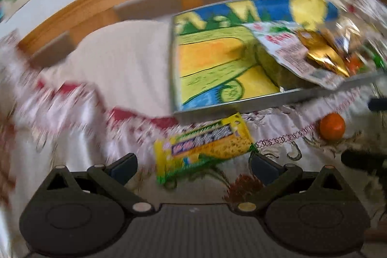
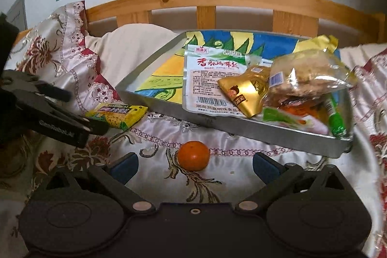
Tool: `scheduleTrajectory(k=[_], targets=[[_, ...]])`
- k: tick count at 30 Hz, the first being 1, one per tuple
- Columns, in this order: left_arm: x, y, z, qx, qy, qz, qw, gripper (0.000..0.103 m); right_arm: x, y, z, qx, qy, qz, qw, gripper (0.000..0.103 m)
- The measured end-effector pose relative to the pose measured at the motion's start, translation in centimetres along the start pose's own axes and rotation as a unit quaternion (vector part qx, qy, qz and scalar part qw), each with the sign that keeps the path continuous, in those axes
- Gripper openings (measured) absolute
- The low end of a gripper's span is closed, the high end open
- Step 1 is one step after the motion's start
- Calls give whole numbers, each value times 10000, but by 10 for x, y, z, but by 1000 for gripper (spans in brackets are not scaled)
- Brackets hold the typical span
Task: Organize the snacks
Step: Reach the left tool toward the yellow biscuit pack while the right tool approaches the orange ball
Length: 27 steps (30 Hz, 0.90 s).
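One yellow snack packet (image 1: 205, 144) and one orange mandarin (image 2: 193, 155) lie on the embroidered bedspread (image 2: 154, 137) beside one grey metal tray (image 2: 241, 129); both the left gripper (image 1: 193, 167) and the right gripper (image 2: 195, 167) have their jaws released, empty.

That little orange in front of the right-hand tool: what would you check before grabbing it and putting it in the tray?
1. Right gripper open: ok, fingers spread wide.
2. Orange lined up between the fingers: ok, roughly centred just ahead of them.
3. Orange free of clutter: ok, it sits alone on the cloth.
4. Left gripper out of the path: ok, it is off to the side by the yellow snack pack.
5. Room in the tray: ok, its near-left part is bare; packets pile at the other end.
6. Orange steady on the soft cloth: cannot tell.
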<state>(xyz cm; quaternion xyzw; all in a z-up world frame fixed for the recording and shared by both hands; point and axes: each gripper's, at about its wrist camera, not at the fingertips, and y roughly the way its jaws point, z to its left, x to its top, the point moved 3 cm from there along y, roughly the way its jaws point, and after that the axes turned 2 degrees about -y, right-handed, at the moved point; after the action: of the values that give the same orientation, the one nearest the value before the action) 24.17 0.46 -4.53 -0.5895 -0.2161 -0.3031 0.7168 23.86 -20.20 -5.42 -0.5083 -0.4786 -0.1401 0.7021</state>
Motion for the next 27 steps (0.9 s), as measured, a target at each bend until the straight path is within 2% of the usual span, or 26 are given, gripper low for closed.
scheduleTrajectory(k=[4, 8, 11, 14, 17, 20, 22, 24, 27], targets=[[10, 14, 3, -226, 704, -41, 9973, 102, 1, 6, -8, 201, 175, 21, 9996, 92], [16, 22, 2, -556, 1055, -41, 9929, 102, 1, 14, -13, 348, 256, 74, 9990, 89], [19, 30, 2, -880, 1266, 107, 9880, 103, 2, 21, -15, 496, 260, 118, 9984, 83], [20, 44, 1, -1215, 1428, 550, 9807, 102, 2, 27, -17, 648, 313, 183, 9972, 77], [22, 54, 4, -1437, 1297, 809, 9777, 102, 3, 30, -18, 762, 334, 205, 9963, 72], [24, 56, 6, -1600, 1155, 1008, 9751, 101, 3, 30, -18, 791, 293, 226, 9962, 62], [23, 52, 7, -1664, 1037, 1137, 9740, 100, 3, 30, -16, 796, 236, 245, 9962, 51], [20, 43, 5, -1769, 975, 1223, 9717, 98, 2, 30, -14, 760, 156, 256, 9967, 49], [15, 29, 0, -1884, 978, 1237, 9693, 95, 2, 29, -11, 740, 56, 251, 9969, 39]])
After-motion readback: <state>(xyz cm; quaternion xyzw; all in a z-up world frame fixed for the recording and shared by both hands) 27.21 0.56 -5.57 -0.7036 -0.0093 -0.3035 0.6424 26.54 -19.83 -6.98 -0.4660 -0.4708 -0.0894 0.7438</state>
